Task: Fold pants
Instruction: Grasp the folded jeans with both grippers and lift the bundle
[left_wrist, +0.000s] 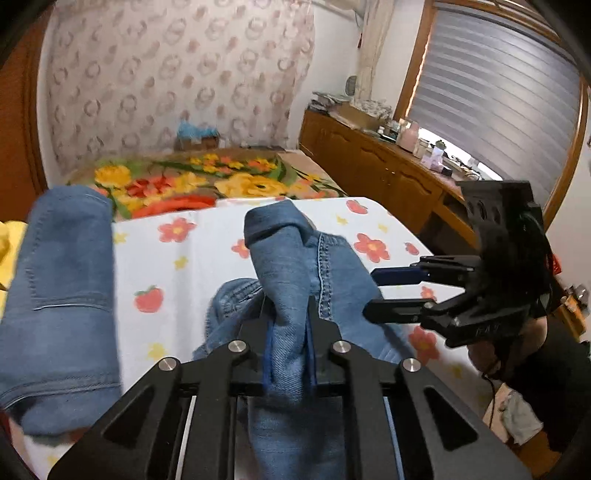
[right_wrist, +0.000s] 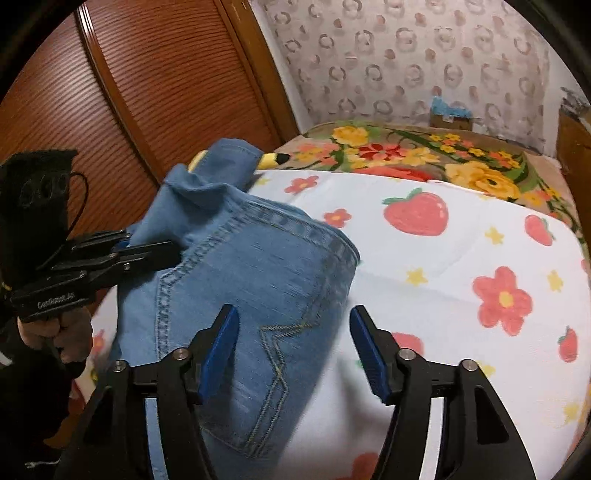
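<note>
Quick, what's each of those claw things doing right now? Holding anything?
Left gripper: closed, pinching a bunched fold of the blue denim jeans.
Right gripper: open, blue-padded fingers apart, holding nothing, poised above the jeans on the strawberry-print white sheet.

Bare sheet (right_wrist: 443, 295) right of jeans (right_wrist: 258, 280); wardrobe (right_wrist: 110, 110) crowds left

Blue jeans (right_wrist: 258, 280) bunched on strawberry-print sheet (right_wrist: 461, 258); right gripper (right_wrist: 291, 347) agape above them; left gripper (right_wrist: 162, 251) pinching denim.
</note>
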